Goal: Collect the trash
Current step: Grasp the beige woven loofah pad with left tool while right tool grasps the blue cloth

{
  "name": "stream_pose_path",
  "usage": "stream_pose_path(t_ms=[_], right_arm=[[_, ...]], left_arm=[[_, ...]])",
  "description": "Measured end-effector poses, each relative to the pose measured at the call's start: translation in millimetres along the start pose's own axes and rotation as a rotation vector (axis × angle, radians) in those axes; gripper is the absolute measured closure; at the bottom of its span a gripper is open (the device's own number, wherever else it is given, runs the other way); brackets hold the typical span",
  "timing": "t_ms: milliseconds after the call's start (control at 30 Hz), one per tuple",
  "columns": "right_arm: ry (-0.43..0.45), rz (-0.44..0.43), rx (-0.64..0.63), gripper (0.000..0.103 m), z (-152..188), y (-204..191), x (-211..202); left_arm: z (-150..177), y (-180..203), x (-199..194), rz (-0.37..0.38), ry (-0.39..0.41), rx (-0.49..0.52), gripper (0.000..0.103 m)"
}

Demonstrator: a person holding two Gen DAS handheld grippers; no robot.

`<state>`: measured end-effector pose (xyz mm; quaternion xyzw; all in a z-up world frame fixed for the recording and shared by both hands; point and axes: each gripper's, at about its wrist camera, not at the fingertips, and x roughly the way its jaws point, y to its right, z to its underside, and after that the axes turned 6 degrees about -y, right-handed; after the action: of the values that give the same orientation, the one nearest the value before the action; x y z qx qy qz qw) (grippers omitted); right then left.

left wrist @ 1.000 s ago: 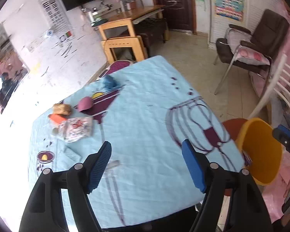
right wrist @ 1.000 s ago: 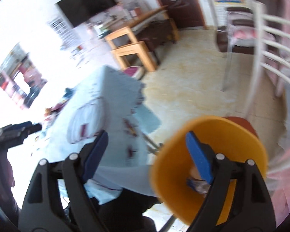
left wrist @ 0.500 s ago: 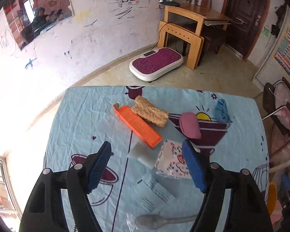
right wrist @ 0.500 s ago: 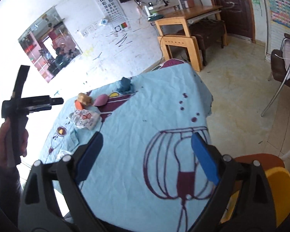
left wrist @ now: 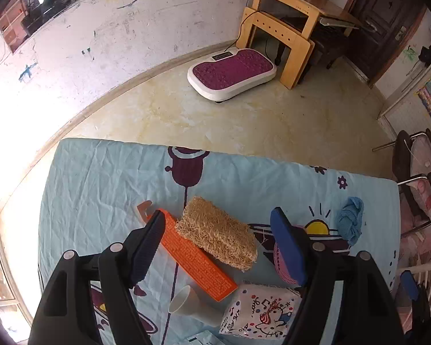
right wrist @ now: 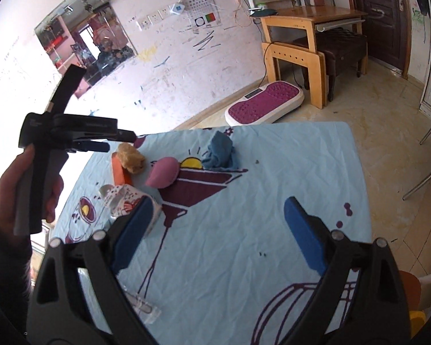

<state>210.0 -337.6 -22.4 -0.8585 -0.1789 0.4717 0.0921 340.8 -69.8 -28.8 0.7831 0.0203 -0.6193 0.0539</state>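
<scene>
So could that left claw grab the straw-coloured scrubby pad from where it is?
Probably yes: the left claw hangs open above the scrubby pad, with nothing lying on top of it, though the orange box touches its side.

Bright daylight floods in from the left, blowing out that side; fisheye bending darkens the corners; slight motion blur.

sponge [left wrist: 217, 234] against box [left wrist: 196, 256] | cup [left wrist: 186, 304] nearer | cloth [left wrist: 350, 220] probably rightmost
</scene>
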Motion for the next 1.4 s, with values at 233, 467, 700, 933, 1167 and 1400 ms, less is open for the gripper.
stream_pose_path(t_ms=[233, 467, 700, 933, 1167, 1400], right_arm=[[-0.025, 0.010, -0.001, 0.014, -6, 4, 14], [-0.046, 0.015, -0.004, 0.014, -23, -3, 25], [-0.119, 0.026, 0.047, 0.014, -56, -4, 56], [-0.189, 0.072, 0.039, 0.014, -67, -11, 94], [-0.223, 0.162, 0.022, 0.075, -68, -11, 117], [-0.186, 0.120, 0.034, 0.082, -61, -13, 102]], left_arm=[[0, 28, 8, -0.090, -0.050, 0.267, 0.031], [-1, 30, 19, -0.114, -0.092, 0.353, 0.031], [3, 19, 21, -0.095, -0.073, 0.335, 0.045], [2, 1, 5, -0.082, -0.028, 0.314, 0.045], [6, -4, -9, -0.068, -0.004, 0.302, 0.045], [18, -6, -23, -0.088, 0.024, 0.298, 0.045]])
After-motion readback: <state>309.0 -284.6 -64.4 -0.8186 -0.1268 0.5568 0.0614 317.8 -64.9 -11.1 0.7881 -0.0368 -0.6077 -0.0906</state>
